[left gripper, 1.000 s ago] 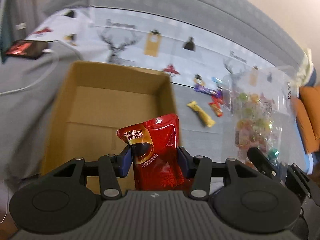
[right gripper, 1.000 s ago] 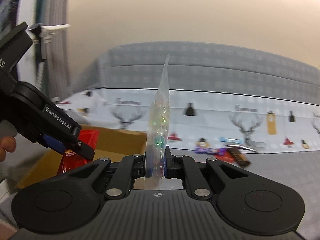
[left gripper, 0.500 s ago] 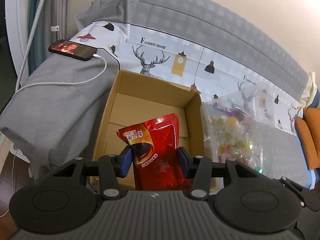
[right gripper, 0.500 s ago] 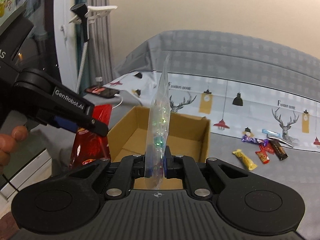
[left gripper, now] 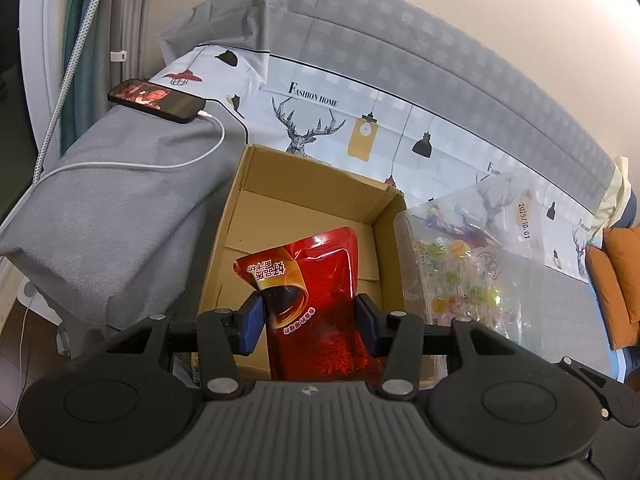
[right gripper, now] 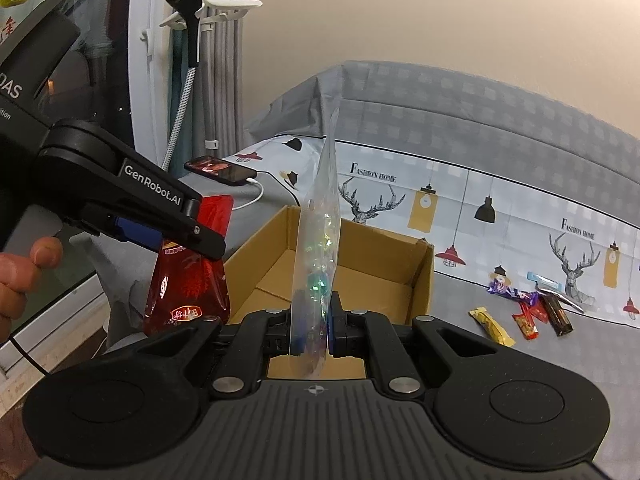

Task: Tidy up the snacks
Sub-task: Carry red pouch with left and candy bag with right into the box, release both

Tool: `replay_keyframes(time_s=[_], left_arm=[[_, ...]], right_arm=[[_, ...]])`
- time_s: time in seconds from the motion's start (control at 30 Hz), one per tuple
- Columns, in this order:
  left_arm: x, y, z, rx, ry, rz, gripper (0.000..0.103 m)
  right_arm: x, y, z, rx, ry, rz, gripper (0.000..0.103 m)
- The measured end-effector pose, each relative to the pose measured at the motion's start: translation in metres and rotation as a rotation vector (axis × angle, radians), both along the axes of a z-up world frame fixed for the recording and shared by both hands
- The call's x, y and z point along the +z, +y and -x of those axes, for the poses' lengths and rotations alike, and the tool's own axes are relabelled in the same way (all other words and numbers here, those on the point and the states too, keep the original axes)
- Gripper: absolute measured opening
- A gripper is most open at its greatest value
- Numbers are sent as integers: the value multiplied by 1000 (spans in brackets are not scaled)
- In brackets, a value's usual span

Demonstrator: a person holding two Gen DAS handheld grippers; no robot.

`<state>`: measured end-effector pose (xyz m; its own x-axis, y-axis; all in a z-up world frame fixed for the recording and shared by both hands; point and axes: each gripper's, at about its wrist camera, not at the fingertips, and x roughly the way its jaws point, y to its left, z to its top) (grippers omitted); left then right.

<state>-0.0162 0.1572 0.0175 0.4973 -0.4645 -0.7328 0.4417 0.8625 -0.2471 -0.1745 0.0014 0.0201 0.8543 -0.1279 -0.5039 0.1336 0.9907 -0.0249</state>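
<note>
Since a second ago we see both hands swung over to the cardboard box [left gripper: 304,200], now sharp and centred. Left hand-held gripper [left gripper: 308,316] tilts down, clenched on the red snack pouch [left gripper: 316,276] above the box's near edge. Right hand-held gripper [right gripper: 312,320] grasps the clear candy bag [right gripper: 316,248] edge-on, upright, just right of the box. The box interior shows bare cardboard. Loose wrapped snacks [right gripper: 524,312] lie well apart on the sofa cover [right gripper: 520,216]. A phone [left gripper: 158,100] sits left on the armrest.
</note>
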Motion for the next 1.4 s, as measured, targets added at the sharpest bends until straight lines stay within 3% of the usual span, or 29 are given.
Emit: replay_keyframes(time_s=[0.83, 1.4], left_arm=[[-22, -28, -26, -21, 32, -96, 53], [-54, -77, -87, -35, 10, -221, 53]], right_arm=[[-13, -11, -19, -36, 50, -69, 11], [-52, -45, -70, -108, 109, -175, 11]])
